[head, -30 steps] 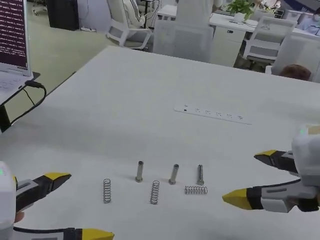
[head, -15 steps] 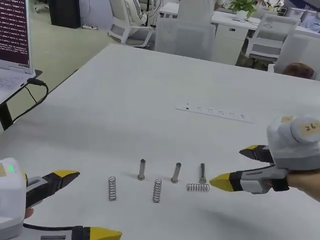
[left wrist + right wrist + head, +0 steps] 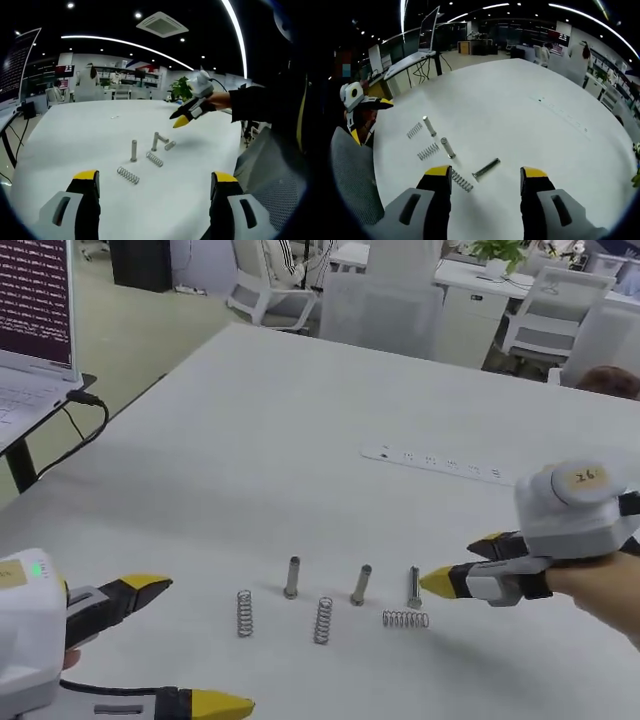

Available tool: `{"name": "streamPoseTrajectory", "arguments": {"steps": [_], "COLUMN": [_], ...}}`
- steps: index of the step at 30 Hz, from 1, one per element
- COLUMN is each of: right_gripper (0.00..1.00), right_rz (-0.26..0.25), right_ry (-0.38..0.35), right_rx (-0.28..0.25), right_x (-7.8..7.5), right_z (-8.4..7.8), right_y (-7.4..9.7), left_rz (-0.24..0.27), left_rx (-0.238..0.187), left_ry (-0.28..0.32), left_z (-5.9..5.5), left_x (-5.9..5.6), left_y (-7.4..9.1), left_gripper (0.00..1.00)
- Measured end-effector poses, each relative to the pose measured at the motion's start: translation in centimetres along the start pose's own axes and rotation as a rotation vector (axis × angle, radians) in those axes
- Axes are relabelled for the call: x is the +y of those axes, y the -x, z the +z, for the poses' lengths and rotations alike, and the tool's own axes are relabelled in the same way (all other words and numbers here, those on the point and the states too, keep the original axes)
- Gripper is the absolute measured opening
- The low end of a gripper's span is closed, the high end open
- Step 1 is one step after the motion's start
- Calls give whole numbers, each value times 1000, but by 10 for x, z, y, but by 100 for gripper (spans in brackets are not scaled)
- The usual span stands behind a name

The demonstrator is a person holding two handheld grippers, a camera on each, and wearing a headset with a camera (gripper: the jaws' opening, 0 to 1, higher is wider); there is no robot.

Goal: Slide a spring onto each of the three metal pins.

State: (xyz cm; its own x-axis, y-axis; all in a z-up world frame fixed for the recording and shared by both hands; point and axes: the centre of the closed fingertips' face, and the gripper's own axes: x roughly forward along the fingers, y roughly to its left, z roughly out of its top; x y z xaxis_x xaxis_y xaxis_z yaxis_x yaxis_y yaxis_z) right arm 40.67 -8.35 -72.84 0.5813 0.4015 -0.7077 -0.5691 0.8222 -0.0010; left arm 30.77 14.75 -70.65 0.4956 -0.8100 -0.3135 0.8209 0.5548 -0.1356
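Jaws apart and empty on both, your right gripper (image 3: pixel 458 562) sits just at 3 o'clock of the right pin (image 3: pixel 414 586), whose spring (image 3: pixel 405 619) lies at its 6 o'clock, so a low tip could topple that pin or roll the spring off; your left gripper (image 3: pixel 190 645) hangs at 8 o'clock.

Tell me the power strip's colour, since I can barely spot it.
White power strip, nearly matching the table; head view shows it best.
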Motion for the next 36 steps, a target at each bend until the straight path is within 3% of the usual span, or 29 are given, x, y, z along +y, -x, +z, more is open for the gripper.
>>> {"name": "streamPoseTrajectory", "arguments": {"steps": [10, 16, 19, 36], "right_gripper": [44, 38, 34, 22], "right_rz": [-29, -30, -56, -67], "right_ry": [-46, -63, -66, -117], "right_rx": [32, 61, 78, 128], "right_x": [-8, -8, -11, -10], "right_z": [-7, -11, -15, -14], "right_y": [-22, -35, -41, -62], "left_rz": [-8, -10, -13, -35], "left_rx": [0, 5, 4, -1], "left_ry": [0, -2, -2, 5], "left_z": [0, 0, 2, 3], "left_x": [-5, -2, -2, -7], "left_y": [-1, -1, -2, -4], "left_gripper": [89, 88, 88, 86]}}
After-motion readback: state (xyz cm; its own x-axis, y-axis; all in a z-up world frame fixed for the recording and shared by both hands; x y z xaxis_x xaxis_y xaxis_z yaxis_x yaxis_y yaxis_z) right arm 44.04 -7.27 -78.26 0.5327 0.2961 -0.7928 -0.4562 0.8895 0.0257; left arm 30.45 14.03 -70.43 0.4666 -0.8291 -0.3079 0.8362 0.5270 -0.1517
